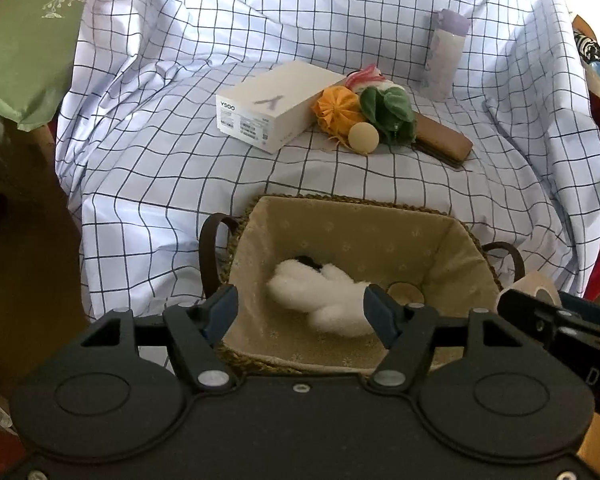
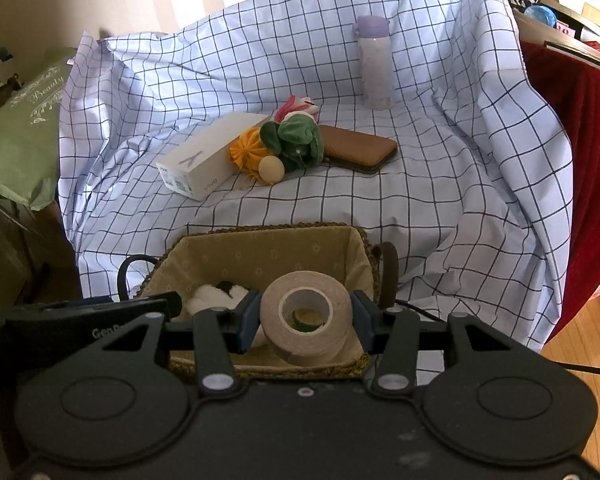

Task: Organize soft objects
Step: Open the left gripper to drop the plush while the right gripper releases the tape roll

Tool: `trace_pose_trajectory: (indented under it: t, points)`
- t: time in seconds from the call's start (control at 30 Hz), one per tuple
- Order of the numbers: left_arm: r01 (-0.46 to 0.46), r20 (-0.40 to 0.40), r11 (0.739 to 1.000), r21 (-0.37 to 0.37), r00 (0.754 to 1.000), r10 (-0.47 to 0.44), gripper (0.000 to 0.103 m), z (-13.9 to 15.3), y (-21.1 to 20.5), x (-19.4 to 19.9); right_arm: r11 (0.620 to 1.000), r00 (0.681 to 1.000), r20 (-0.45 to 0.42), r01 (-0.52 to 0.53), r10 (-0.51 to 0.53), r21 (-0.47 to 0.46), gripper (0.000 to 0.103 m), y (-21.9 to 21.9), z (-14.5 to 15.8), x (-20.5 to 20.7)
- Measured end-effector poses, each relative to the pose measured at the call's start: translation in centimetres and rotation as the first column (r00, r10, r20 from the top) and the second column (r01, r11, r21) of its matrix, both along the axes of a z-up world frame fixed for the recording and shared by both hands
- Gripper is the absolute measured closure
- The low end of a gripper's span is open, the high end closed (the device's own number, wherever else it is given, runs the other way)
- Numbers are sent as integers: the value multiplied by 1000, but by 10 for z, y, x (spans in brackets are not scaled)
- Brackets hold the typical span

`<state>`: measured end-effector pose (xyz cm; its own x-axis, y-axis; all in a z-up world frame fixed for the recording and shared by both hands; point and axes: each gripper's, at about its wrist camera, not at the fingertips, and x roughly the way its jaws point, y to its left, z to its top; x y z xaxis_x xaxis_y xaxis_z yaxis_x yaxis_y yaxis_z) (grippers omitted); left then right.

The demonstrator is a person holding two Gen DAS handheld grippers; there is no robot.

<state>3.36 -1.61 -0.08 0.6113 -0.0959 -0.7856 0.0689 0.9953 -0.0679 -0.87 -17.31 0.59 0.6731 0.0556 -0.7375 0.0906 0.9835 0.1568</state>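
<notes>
With our right gripper [image 2: 305, 314] clamped on the tape roll [image 2: 306, 316] over the basket [image 2: 364, 240], we lower before releasing, clear of the white plush [image 1: 324, 296], while our left gripper [image 1: 300, 310] hangs wide open, empty.

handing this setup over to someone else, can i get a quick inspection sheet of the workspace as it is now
Surface: rumpled checked sheet over the furniture.
Job's things: white plush lies in the lined basket; green plush, orange soft toy, pink-and-white plush and cream ball clustered on the sheet.
Clutter: white phone box, brown wallet, lilac bottle upright.
Grippers: left gripper over the basket, jaws apart, empty; right gripper shut on tape roll above the basket.
Cables: dark cable on the floor.
Surroundings: green bag, red cloth.
</notes>
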Motion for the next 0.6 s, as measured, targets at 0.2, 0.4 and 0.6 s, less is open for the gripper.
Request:
trace_pose_trajectory:
  t: [0.2, 0.4, 0.6]
  points:
    - [4, -9, 1000, 15, 1000, -4, 38, -2, -2, -1, 1000, 1000, -2, -11, 11, 2, 54, 1, -1, 1]
    - [3, -20, 1000, 17, 1000, -3, 38, -4, -1, -1, 1000, 1000, 4, -11, 11, 3, 52, 2, -1, 1]
    - [9, -23, 1000, 19, 1000, -8, 38, -4, -1, -1, 1000, 1000, 0, -8, 8, 3, 52, 2, -1, 0]
